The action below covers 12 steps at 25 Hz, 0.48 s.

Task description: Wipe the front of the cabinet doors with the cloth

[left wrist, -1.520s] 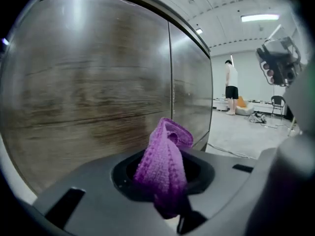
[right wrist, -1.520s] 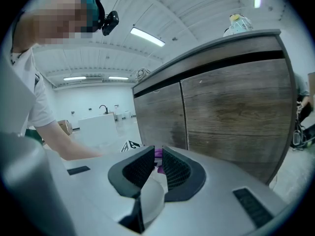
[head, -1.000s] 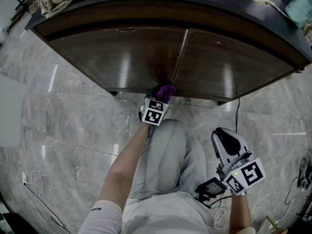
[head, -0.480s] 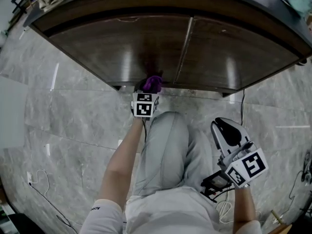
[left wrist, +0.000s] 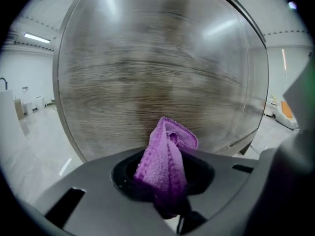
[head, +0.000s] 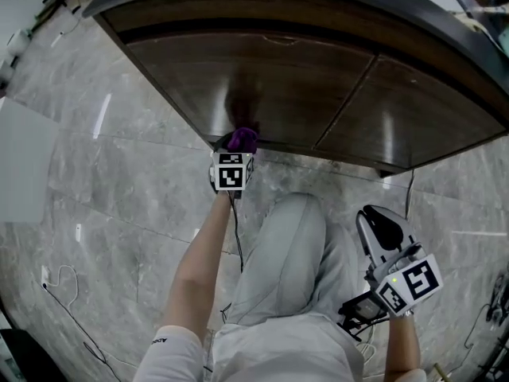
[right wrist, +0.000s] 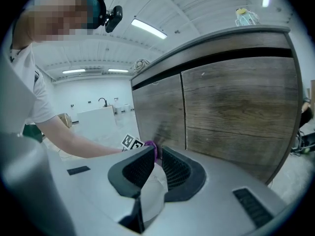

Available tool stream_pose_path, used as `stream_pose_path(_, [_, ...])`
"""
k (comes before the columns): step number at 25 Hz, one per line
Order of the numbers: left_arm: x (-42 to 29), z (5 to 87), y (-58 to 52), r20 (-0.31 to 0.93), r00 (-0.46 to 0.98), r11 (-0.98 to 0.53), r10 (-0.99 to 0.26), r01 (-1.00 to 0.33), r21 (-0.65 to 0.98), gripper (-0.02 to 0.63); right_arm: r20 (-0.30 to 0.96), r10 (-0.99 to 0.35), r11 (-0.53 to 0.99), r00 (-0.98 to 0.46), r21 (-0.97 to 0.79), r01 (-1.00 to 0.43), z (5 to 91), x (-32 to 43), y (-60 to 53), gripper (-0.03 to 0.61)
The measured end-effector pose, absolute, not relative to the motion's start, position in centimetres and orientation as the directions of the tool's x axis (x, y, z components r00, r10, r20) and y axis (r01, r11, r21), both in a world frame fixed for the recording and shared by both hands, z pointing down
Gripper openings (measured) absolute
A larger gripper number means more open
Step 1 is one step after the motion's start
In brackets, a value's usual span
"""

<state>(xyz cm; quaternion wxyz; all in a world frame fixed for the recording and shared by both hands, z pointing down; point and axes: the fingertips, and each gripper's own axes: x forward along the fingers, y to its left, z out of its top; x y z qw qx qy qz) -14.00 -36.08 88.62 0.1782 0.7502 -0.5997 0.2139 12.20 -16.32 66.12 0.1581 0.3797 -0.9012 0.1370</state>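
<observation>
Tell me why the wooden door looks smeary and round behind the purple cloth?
Left gripper view: the cabinet door is streaked by motion blur and bulged by the wide lens, though the cloth is sharp. Head view: white glare streaks on the doors. Right gripper view: wood grain crisp.

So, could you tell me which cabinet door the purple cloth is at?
The left door: the purple cloth, in the left hand-held gripper, is at its lower edge; the right door lies beyond the seam.

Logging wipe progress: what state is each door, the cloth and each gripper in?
Left cabinet door: closed.
Right cabinet door: closed.
Cloth: bunched, clamped, at left door's bottom edge.
Left gripper: shut on cloth.
Right gripper: slightly open, empty, away from doors.
</observation>
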Motion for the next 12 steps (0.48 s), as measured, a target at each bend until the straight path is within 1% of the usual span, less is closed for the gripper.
stream_pose_path(7, [-20.8,88.5,-36.5,0.563,0.057,-0.108,-0.824,-0.993,-0.057,0.089,0.395,-0.628,0.690,-0.670,-0.116,-0.715,65.9,10.3,-16.4,0.060])
stream_pose_path(12, [-24.6,88.6,-36.6,0.592,0.002,-0.127,-0.806,-0.978,-0.169,0.089,0.409,-0.624,0.697,-0.666,-0.095,-0.711,65.8,9.9,-16.1,0.060])
